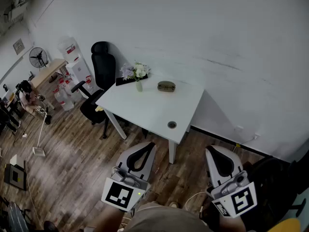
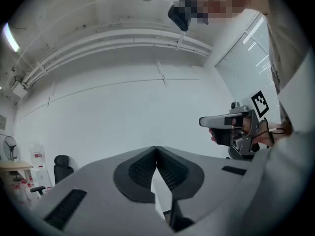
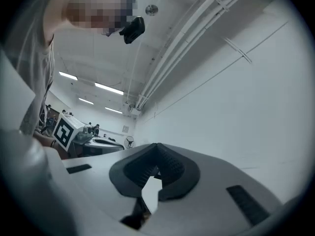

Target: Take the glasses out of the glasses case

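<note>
The case point(image 1: 166, 86) is lying on the far part of the white table point(image 1: 145, 108), a little right of the vase point(image 1: 138, 84) of pale flowers and apart from it. From here it is looking closed, though it is too small to be sure. A dark tray point(image 1: 126, 80) is sitting at the far left edge behind the vase, and a round hole point(image 1: 172, 124) is showing in the tabletop near the near edge. Both grippers are hovering over the wood floor point(image 1: 72, 153), on the near side of the table and well apart from the case, touching nothing. The left gripper point(image 1: 150, 144) is pointing toward the table's near edge with its jaws pressed together at the tips and nothing between them. The right gripper point(image 1: 211, 149) is hanging at the near right, beside the table's right corner, with its jaws likewise closed and empty. A black chair point(image 1: 103, 66) is standing at the table's left end against the white wall point(image 1: 217, 37), and a fan point(image 1: 38, 57) is standing further left.
</note>
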`<state>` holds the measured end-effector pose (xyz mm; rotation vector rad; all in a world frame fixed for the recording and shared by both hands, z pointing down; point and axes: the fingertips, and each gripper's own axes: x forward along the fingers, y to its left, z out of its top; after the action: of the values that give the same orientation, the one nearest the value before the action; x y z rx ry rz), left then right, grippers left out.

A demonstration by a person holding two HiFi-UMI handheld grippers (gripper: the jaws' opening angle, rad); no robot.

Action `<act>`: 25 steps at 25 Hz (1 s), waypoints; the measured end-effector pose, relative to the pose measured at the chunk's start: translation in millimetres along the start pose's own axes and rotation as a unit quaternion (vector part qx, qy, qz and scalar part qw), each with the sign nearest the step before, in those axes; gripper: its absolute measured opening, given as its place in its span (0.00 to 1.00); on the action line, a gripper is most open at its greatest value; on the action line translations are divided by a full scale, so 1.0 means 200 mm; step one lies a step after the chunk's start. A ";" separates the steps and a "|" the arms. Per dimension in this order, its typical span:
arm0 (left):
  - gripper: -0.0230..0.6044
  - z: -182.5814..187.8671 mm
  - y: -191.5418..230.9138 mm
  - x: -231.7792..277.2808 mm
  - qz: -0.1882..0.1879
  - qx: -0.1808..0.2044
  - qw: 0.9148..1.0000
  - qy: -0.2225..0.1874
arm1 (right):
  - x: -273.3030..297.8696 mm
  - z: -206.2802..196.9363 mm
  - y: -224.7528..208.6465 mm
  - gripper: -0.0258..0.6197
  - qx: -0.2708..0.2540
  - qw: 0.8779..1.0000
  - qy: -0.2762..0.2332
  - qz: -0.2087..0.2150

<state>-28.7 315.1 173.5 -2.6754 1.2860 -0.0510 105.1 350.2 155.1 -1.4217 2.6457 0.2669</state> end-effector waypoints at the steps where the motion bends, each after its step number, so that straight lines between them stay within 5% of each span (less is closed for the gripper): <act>1: 0.06 -0.01 0.00 0.00 0.001 0.000 1.000 0.002 | 0.00 0.00 -0.01 0.09 0.004 1.000 -0.001 0.000; 17: 0.06 -0.09 -0.05 0.12 -0.002 -0.007 1.000 0.022 | -0.02 -0.14 -0.13 0.10 0.024 1.000 0.017 0.002; 19: 0.06 -0.11 -0.01 0.15 0.004 0.001 1.000 0.023 | 0.01 -0.17 -0.15 0.42 0.022 1.000 0.022 -0.003; 25: 0.06 -0.21 0.07 0.26 0.007 -0.011 1.000 0.027 | 0.10 -0.29 -0.25 0.43 0.033 0.998 0.041 -0.016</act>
<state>-12.4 260.6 210.4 -2.7005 1.3271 -0.1087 134.6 295.4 202.6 -1.4823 2.6666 0.1194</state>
